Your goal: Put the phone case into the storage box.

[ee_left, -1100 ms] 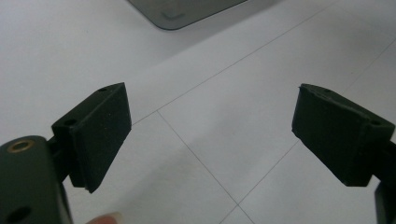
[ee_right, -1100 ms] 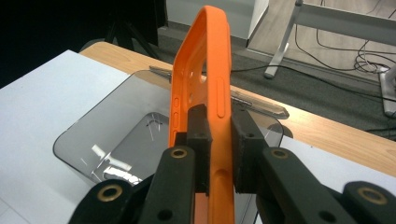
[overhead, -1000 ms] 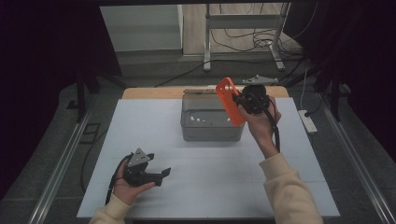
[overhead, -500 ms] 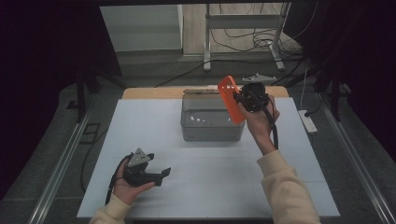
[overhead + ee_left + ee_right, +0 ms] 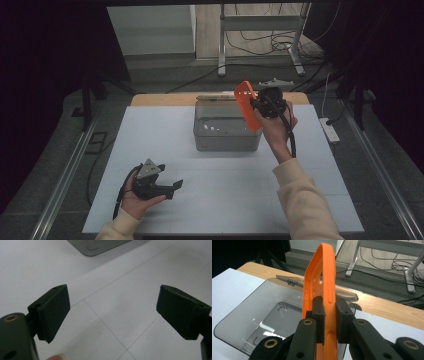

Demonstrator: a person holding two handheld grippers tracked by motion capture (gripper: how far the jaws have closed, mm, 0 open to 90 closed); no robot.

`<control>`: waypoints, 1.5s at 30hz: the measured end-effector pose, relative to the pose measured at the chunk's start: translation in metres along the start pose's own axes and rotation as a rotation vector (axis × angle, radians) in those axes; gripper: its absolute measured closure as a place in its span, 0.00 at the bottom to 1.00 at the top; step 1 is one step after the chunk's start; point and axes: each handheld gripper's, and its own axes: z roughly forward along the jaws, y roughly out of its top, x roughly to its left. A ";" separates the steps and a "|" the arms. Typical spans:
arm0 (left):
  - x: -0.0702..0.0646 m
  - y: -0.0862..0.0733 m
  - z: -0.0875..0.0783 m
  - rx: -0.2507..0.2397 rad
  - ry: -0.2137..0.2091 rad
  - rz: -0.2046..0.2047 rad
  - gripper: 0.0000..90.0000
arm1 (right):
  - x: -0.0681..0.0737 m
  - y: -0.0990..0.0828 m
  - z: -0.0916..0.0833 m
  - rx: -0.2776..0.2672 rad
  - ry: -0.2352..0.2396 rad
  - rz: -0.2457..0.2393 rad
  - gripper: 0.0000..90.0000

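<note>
An orange phone case (image 5: 248,105) is clamped edge-on in my right gripper (image 5: 260,106), held in the air over the right side of a clear grey plastic box (image 5: 227,131). The right gripper view shows both black pads (image 5: 319,315) pressed on the case (image 5: 322,277), with the open box (image 5: 262,320) below and to the left. Low on the white table (image 5: 150,135) at the front left lies my left gripper (image 5: 172,186), its jaws wide apart. Between its pads (image 5: 53,308) only bare table surface (image 5: 110,315) is seen.
The box's clear lid (image 5: 215,98) lies behind it on the wooden strip at the table's far edge. Beyond the table are a metal stand (image 5: 260,30) and cables on the floor. A white power strip (image 5: 331,130) sits off the right edge.
The right hand has carried the orange case slightly up and to the right over the box. The left gripper has stayed where it was.
</note>
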 end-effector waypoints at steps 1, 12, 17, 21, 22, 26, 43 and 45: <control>0.000 0.000 0.000 0.000 0.000 0.000 0.13 | 0.000 0.000 0.001 0.000 -0.004 0.000 0.89; 0.000 0.000 0.000 -0.001 -0.001 0.000 0.13 | -0.001 -0.001 0.006 0.011 -0.018 0.005 0.89; -0.001 0.000 0.000 -0.001 -0.002 0.001 0.13 | -0.002 -0.002 0.008 0.015 -0.022 0.009 0.89; -0.001 0.000 0.000 0.000 -0.003 0.000 0.13 | -0.001 -0.002 0.010 0.017 -0.033 0.012 0.89; -0.001 0.000 0.000 -0.001 -0.003 0.001 0.13 | -0.001 -0.002 0.011 0.019 -0.036 0.010 0.89; -0.001 0.000 0.000 -0.001 -0.005 0.001 0.13 | -0.002 -0.003 0.013 0.023 -0.044 0.012 0.89; -0.001 0.000 0.001 0.002 -0.006 0.008 0.13 | -0.002 -0.005 0.021 0.037 -0.085 0.020 0.89; -0.001 0.000 0.001 0.001 -0.006 0.007 0.13 | -0.002 -0.005 0.023 0.042 -0.098 0.018 0.89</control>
